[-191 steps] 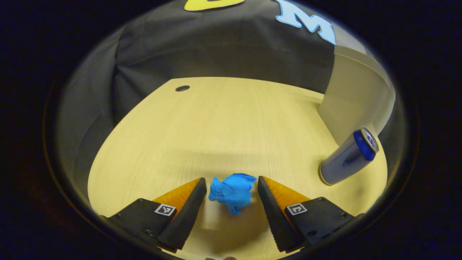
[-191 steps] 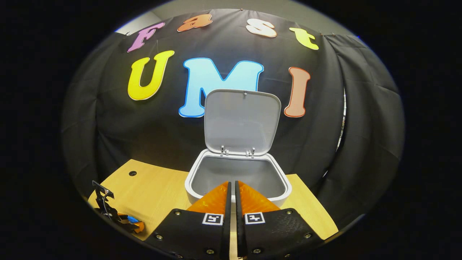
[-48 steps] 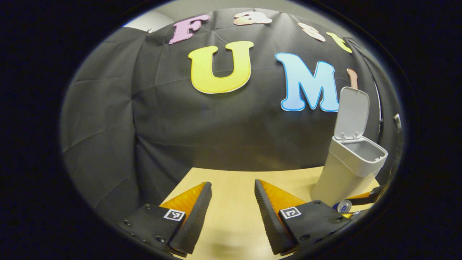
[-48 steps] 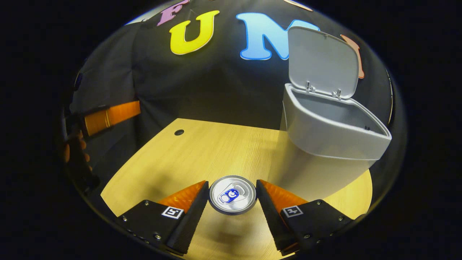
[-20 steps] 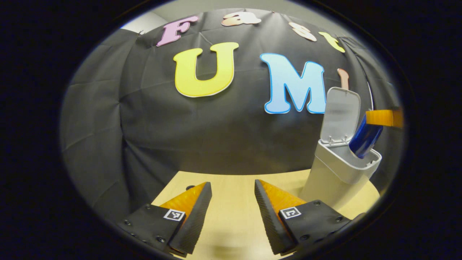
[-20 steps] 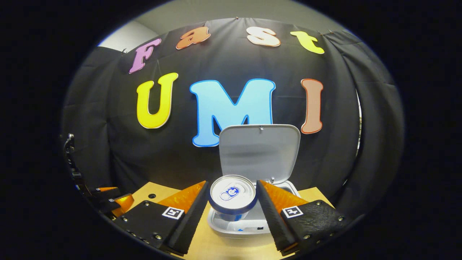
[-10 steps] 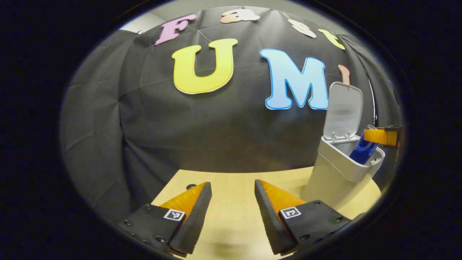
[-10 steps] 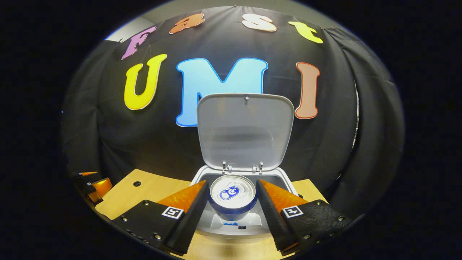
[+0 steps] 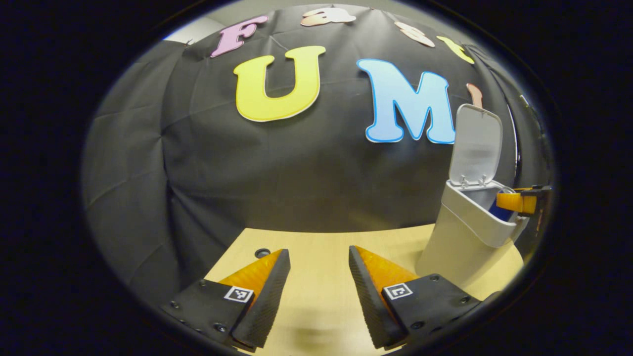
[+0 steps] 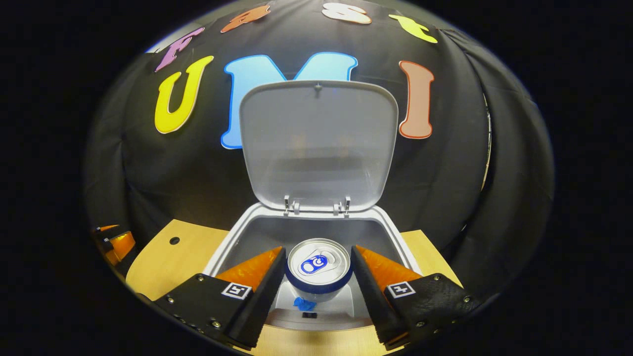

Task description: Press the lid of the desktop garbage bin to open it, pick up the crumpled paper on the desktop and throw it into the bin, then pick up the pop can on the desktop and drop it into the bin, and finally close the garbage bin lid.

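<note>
Aluminium pop can (image 10: 319, 269): silver top with a blue pull-tab area and a blue band under the rim; I can read no brand on it. My right claw (image 10: 318, 289) has it pinched between both fingers, top facing the camera, held over the open mouth of the bin.
Can from the left gripper view: a blue sliver (image 9: 500, 211) just inside the bin's rim, with the right claw's fingers (image 9: 517, 201) on it.
Garbage bin (image 10: 232, 240): smooth pale grey plastic, rounded rectangular opening, standing on the bench; in the left gripper view it is a tall tapered body (image 9: 457, 247) at the far right.
Lid (image 10: 318, 143): same grey plastic, rounded corners, standing upright on two small hinges at the back rim, a small catch at its top edge.
Crumpled paper (image 10: 301, 303): a blue scrap lying at the bottom inside the bin, below the can.
Left claw (image 9: 316, 277): fingers set wide apart with nothing between them, above the bench; square printed markers on both finger mounts, not readable by me.
Bench (image 9: 316, 247): pale wood grain, with a round cable hole (image 9: 261, 253) near its left edge.
</note>
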### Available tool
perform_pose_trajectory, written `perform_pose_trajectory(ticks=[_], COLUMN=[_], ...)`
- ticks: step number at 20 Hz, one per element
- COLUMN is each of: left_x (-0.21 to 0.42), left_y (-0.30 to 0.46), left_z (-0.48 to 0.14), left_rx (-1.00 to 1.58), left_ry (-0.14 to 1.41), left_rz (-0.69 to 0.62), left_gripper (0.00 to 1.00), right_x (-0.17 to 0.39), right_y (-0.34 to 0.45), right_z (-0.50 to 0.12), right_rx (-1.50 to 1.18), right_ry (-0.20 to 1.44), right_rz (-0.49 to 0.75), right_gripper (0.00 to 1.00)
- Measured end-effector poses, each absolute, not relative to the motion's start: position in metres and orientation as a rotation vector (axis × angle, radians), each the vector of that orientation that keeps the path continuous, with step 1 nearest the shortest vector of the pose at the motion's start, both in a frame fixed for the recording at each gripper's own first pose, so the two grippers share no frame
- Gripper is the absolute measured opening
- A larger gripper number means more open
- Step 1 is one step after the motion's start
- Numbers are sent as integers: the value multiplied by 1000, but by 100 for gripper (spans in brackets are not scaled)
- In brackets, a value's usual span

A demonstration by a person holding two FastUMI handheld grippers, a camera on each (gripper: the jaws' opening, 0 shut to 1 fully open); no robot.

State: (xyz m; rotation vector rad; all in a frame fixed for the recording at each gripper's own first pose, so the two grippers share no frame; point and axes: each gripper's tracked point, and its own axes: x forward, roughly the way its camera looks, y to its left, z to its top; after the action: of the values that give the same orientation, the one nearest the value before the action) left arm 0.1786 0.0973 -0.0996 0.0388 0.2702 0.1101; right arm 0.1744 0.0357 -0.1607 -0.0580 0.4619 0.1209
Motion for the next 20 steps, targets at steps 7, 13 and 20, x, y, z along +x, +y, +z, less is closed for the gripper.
perform_pose_trajectory(ticks=[7,13,20], left_x=[186,187,185], left_y=[94,92,94], left_z=[-109,-112,-109], left_rx=[32,27,28], left_ry=[293,299,296], left_rz=[112,112,116], left_gripper=[83,83,83], right_x=[183,185,187], right_y=[34,35,35], right_z=[-173,-173,-172], right_rx=[-62,-62,-63], right_ry=[474,475,477], right_rz=[111,109,106], right_gripper=[84,85,85])
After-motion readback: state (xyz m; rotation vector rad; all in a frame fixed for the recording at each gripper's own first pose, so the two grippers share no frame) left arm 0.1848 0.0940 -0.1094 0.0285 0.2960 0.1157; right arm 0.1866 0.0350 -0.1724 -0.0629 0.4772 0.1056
